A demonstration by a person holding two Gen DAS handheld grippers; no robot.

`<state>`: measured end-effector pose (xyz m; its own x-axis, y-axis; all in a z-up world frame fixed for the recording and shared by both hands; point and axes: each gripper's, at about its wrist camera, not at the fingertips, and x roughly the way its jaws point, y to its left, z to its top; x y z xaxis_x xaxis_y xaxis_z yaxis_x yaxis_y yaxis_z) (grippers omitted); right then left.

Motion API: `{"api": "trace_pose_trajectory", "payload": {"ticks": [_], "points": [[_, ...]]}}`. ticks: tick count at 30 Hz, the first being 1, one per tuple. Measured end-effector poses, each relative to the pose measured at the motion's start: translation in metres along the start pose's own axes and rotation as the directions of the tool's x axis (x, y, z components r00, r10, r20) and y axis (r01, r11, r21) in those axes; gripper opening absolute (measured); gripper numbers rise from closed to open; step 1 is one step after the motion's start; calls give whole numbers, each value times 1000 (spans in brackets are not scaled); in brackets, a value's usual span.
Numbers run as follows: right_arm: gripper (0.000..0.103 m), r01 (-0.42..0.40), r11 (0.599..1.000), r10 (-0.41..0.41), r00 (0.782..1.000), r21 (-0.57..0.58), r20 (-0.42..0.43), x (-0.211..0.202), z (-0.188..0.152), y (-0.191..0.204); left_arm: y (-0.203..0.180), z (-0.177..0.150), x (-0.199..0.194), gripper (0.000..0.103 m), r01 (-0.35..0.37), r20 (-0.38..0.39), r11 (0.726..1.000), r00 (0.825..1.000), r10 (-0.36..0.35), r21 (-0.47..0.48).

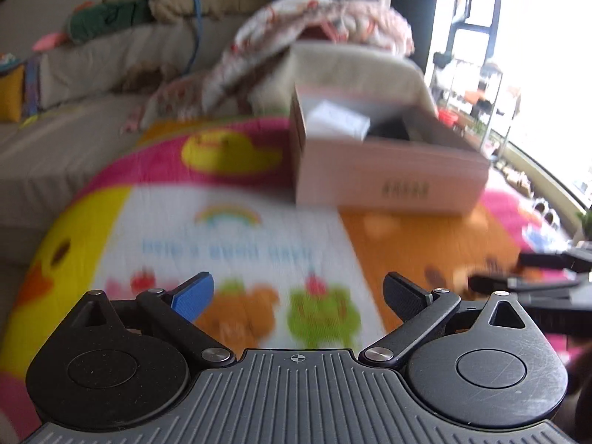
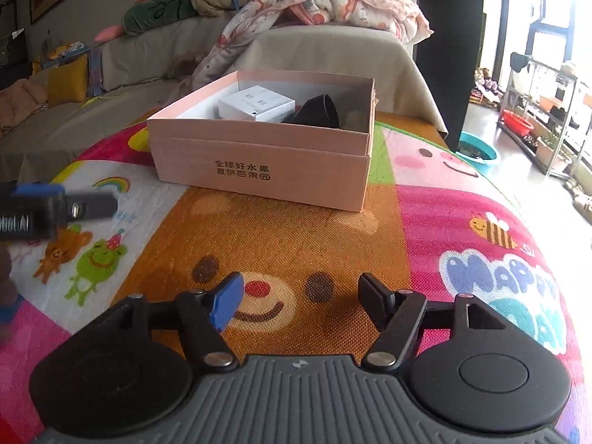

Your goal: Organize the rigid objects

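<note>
Above play mat (image 2: pixel 296 229): right gripper (image 2: pixel 300 298) wide apart, empty; left gripper (image 1: pixel 298 296) likewise.

My right gripper (image 2: pixel 300 301) hangs over the near middle of the play mat (image 2: pixel 425 222), and my left gripper (image 1: pixel 298 298) over its left part, beside the right one. The open box (image 2: pixel 259 162) sits toward the mat's far edge, ahead of both. In it lie 3 things: a flat carton (image 2: pixel 255 105) at left, a cup (image 2: pixel 318 111) on its side right of that, and a small item I can't identify in the right corner. The sofa (image 2: pixel 333 51) stands behind the mat, a blanket (image 2: pixel 333 0) heaped on it.
</note>
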<state>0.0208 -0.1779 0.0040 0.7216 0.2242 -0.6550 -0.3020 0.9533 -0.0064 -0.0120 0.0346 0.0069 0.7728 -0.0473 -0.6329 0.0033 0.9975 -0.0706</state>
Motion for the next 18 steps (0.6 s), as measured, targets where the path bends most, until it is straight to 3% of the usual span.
{"api": "trace_pose_trajectory", "payload": {"ticks": [3, 6, 18], "points": [[93, 91, 995, -91, 996, 44, 0, 0, -5, 2, -12, -7, 2, 101, -50, 18, 998, 999, 50, 26], [98, 85, 991, -85, 996, 105, -3, 1, -7, -5, -24, -8, 10, 101, -97, 10, 993, 995, 97, 66], [103, 117, 987, -119, 993, 106, 13, 2, -10, -2, -23, -3, 18, 102, -98, 2, 995, 995, 98, 32]]}}
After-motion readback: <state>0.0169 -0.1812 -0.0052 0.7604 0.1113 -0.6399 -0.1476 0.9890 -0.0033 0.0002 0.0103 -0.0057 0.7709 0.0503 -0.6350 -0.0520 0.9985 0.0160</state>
